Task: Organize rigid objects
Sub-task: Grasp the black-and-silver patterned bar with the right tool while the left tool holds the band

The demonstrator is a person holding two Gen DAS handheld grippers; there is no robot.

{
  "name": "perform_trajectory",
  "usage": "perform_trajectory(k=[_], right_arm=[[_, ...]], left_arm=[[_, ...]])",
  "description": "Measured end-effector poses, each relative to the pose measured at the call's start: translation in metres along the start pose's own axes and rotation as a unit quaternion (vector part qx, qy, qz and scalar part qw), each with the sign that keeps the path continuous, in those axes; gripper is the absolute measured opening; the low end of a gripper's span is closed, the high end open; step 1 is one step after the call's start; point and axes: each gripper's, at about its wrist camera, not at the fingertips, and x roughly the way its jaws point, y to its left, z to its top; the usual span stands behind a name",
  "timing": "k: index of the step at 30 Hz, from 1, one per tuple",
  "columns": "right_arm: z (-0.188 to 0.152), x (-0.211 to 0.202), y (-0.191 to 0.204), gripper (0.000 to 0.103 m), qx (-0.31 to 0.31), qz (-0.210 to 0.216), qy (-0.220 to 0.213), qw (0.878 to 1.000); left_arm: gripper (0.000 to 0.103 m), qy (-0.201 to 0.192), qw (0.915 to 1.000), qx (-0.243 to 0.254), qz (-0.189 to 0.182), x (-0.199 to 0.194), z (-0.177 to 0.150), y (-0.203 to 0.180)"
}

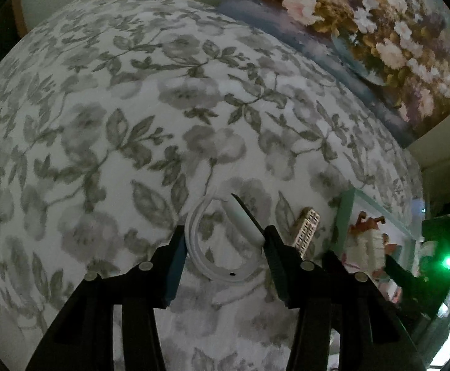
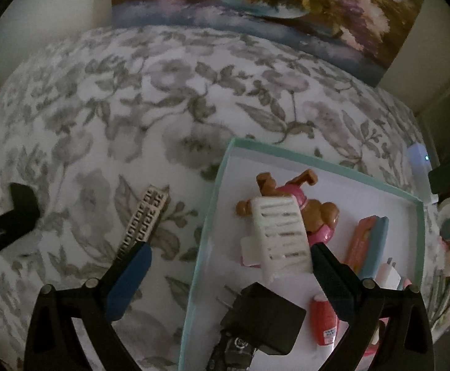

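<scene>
**Two grippers over a floral bedspread and a half-filled box**

The left gripper [image 1: 223, 247] points steeply down at the white bedspread printed with grey flowers and leaves [image 1: 132, 108]. Between its jaws lies a white curved plastic band with a small dark hole [image 1: 225, 273], joined to a white stick-like piece with a dark edge [image 1: 245, 216]; whether the pads press on the band or merely frame it cannot be told from this view. Just to the right of that gripper a flat cream-and-gold patterned rectangular piece [image 1: 307, 227] rests on the cloth.

The right gripper [image 2: 228, 266] hangs with its jaws wide apart and nothing clamped between them, straddling the left wall of a shallow white box with a mint-green rim [image 2: 212, 204]. Inside the box lie a brown toy dog in a pink outfit [image 2: 314, 213], a white slatted plastic piece [image 2: 282, 238] lying partly on top of it, a black plug adapter with two prongs [image 2: 268, 321], a small red bottle [image 2: 325, 321], a flat orange-and-blue pack [image 2: 370, 241] and a white plug [image 2: 387, 273]. The patterned rectangular piece lies outside the box, on the bedspread just beside the gripper's left finger [image 2: 129, 281]. A large painting of pale flowers [image 2: 256, 6] leans at the far edge of the bed
</scene>
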Motion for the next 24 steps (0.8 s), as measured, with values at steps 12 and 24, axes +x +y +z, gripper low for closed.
perform_trajectory(k=[12, 24], right_arm=[[-0.005, 0.009, 0.024, 0.103, -0.049, -0.014, 0.007, 0.999], [-0.011, 0.010, 0.034, 0.103, -0.091, -0.038, 0.007, 0.995]], left_arm=[[0.051, 0.002, 0.9996, -0.026, -0.007, -0.001, -0.007, 0.012], [0.052, 0.004, 0.9994, -0.034, -0.010, 0.002, -0.003, 0.015]])
